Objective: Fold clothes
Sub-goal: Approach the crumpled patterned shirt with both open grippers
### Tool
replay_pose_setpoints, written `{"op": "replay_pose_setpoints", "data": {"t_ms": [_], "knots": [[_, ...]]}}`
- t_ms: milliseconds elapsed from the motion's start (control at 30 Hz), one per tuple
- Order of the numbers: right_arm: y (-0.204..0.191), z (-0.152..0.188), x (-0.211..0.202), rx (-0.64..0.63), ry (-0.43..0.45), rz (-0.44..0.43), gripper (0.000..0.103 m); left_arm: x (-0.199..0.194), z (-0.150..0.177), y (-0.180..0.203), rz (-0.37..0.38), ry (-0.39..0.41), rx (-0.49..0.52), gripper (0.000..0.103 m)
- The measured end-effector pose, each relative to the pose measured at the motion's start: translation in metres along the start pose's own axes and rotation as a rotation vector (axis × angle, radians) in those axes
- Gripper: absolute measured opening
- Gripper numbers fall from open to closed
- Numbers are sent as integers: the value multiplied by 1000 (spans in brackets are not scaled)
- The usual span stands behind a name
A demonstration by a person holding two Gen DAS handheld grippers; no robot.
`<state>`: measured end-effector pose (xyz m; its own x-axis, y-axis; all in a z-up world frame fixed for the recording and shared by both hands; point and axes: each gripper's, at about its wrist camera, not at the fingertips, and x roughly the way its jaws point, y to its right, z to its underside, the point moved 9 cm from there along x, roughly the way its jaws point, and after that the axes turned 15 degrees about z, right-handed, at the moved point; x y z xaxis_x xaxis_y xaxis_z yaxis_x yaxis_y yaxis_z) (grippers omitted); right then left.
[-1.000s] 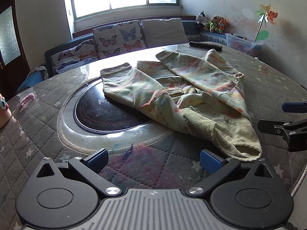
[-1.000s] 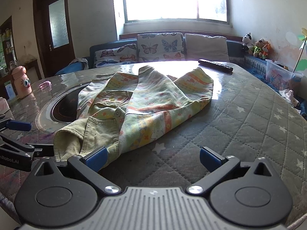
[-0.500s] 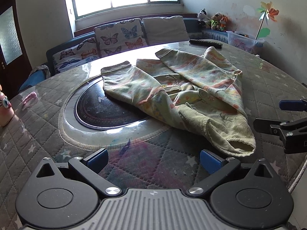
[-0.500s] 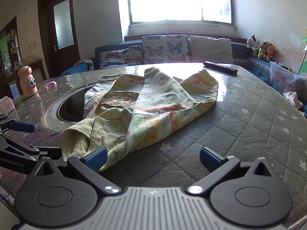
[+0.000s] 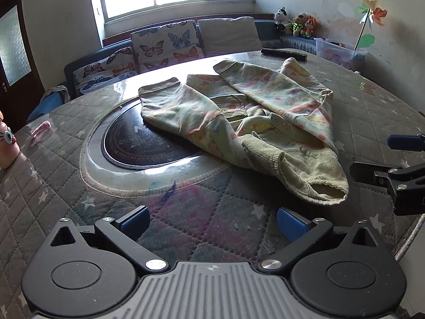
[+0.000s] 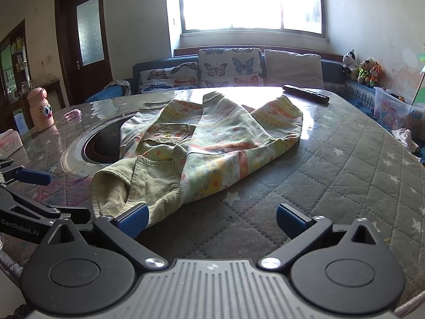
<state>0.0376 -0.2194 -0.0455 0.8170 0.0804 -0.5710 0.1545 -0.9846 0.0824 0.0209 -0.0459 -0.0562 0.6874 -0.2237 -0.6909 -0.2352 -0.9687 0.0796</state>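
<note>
Green garment (image 5: 247,122), one; two grippers, left (image 5: 212,220) and right (image 6: 212,219), fingers wide.

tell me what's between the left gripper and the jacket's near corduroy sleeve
Only bare quilted table cover: the left wrist view shows the open left gripper short of the jacket.

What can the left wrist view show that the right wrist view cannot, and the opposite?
Only the left wrist view shows the pinwheel by the wall and the whole dark round plate set into the table. Only the right wrist view shows the whole pink bottle with cartoon eyes and the door. Both show the crumpled garment on the quilted table, the remote control, the butterfly cushions, and both grippers open: left gripper, right gripper.
</note>
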Motion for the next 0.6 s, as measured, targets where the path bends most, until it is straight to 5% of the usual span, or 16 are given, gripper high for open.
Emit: {"op": "replay_pose_setpoints", "data": {"t_ms": [600], "knots": [[-1,-5,-9,-6,18,14,103,-2,1,4,15,0,5,103]]}}
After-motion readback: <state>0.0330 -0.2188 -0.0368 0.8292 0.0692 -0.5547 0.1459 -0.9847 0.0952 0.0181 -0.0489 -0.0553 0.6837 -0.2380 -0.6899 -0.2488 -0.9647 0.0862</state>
